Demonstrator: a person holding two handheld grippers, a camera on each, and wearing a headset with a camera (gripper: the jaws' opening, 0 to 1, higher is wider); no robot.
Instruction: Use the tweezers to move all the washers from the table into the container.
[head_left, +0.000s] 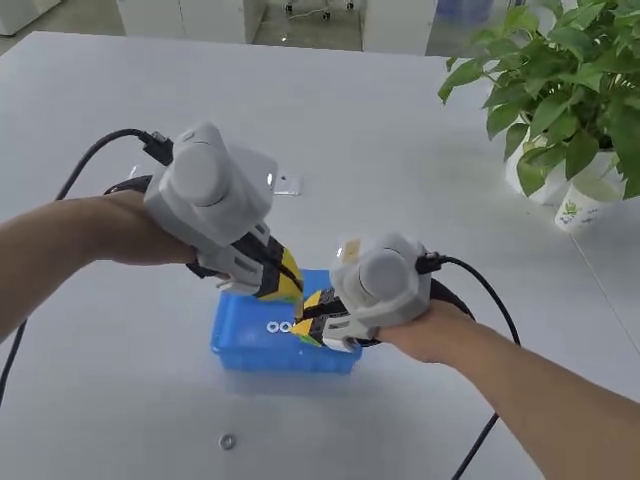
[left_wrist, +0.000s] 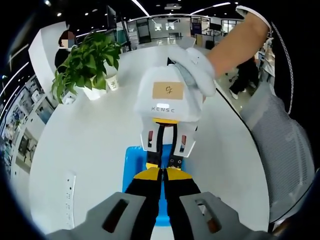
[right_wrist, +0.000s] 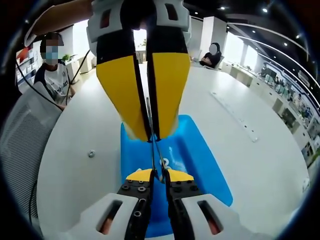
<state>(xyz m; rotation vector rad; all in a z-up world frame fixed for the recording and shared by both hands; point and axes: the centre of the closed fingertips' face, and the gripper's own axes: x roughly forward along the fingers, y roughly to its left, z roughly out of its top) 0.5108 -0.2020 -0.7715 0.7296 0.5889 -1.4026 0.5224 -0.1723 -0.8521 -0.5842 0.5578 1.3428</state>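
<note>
A blue container (head_left: 240, 352) sits on the white table, with two washers (head_left: 278, 326) lying inside it. One more washer (head_left: 228, 440) rests on the table in front of it, also visible in the right gripper view as the loose washer (right_wrist: 91, 153). Both grippers meet tip to tip above the container. My left gripper (head_left: 290, 288) comes in from the left and my right gripper (head_left: 308, 328) from the right. Thin metal tweezers (right_wrist: 154, 156) run from the left gripper's yellow jaws down between my right gripper (right_wrist: 159, 176) tips. Both are shut on the tweezers.
A potted plant (head_left: 560, 90) in a white pot stands at the back right of the table. A small white strip (head_left: 285, 185) lies beyond the grippers. People sit at the far edge of the room.
</note>
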